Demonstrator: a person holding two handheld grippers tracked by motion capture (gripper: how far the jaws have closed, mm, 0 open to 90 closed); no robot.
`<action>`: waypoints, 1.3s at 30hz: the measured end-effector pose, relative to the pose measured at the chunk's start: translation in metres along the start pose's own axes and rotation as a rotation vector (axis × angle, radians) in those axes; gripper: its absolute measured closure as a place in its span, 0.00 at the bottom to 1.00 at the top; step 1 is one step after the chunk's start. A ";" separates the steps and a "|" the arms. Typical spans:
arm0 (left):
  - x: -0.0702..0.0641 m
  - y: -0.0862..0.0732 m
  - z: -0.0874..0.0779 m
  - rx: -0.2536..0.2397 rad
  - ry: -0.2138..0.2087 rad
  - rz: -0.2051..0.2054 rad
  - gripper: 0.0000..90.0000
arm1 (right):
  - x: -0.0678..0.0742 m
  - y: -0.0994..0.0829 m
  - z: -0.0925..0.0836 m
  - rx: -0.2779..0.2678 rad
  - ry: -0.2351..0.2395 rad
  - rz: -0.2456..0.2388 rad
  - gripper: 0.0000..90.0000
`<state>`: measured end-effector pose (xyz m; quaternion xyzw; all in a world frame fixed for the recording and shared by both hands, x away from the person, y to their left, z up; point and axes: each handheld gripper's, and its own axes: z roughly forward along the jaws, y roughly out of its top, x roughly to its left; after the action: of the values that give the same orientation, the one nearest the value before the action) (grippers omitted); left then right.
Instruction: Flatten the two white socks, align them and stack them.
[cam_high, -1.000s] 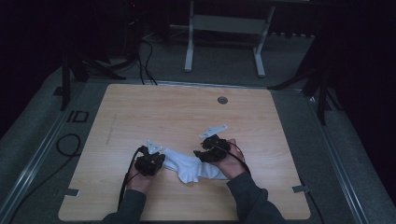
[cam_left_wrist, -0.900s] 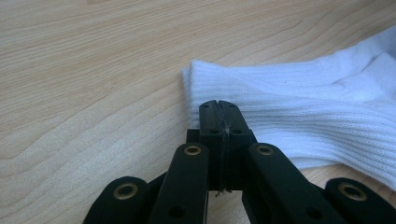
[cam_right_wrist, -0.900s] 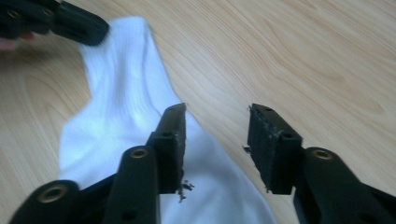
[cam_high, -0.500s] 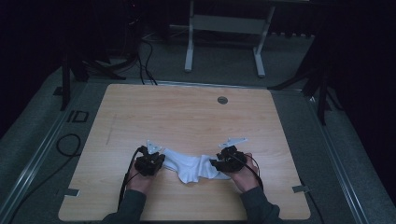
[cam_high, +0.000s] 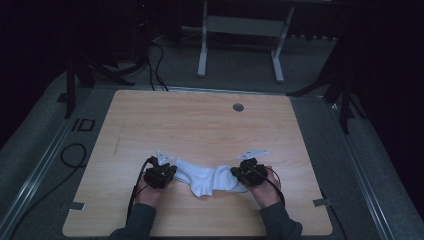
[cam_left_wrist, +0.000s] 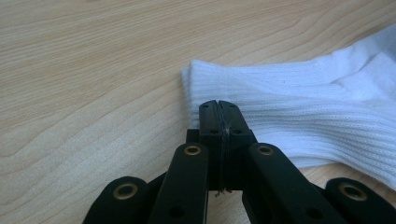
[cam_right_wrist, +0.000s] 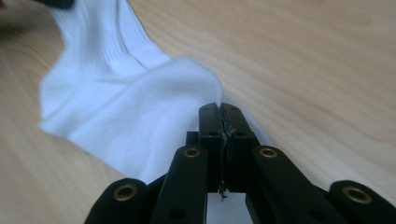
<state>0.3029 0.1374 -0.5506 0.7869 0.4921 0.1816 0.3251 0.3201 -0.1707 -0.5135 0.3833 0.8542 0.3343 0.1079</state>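
A white sock (cam_high: 207, 181) lies stretched across the near part of the wooden table (cam_high: 200, 125), between my two grippers. My left gripper (cam_high: 172, 173) is shut on the ribbed cuff end (cam_left_wrist: 303, 107); its jaws (cam_left_wrist: 218, 105) meet with the sock's edge pinched at their tip. At the other end, my right gripper (cam_high: 235, 176) has just been closing, and it now stands shut on the smooth toe end (cam_right_wrist: 130, 107), with fabric caught at the tip of its jaws (cam_right_wrist: 219, 108). A hand holds each gripper from the near edge.
A round grommet (cam_high: 238, 107) sits near the table's far edge. Beyond the table stands a white metal frame (cam_high: 240, 30). A black cable (cam_high: 75, 155) loops on the floor at the left. Tape marks (cam_high: 320, 202) sit near the front corners.
The right gripper has moved to the right, away from the left one, and has shut on the sock's toe end. The bunched sock now lies drawn out. The left gripper has stayed put.
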 end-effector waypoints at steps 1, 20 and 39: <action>0.000 0.000 0.000 0.000 0.001 0.000 0.99 | 0.000 0.002 -0.011 -0.026 -0.005 -0.011 0.98; 0.000 -0.001 -0.001 0.000 -0.008 -0.007 0.99 | -0.024 -0.001 -0.052 -0.061 -0.046 0.016 0.97; 0.000 -0.002 -0.002 0.004 -0.013 -0.012 0.98 | -0.042 -0.029 0.003 0.102 -0.041 0.089 0.86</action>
<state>0.3007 0.1385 -0.5505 0.7858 0.4951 0.1736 0.3276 0.3335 -0.2137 -0.5381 0.4325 0.8499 0.2869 0.0909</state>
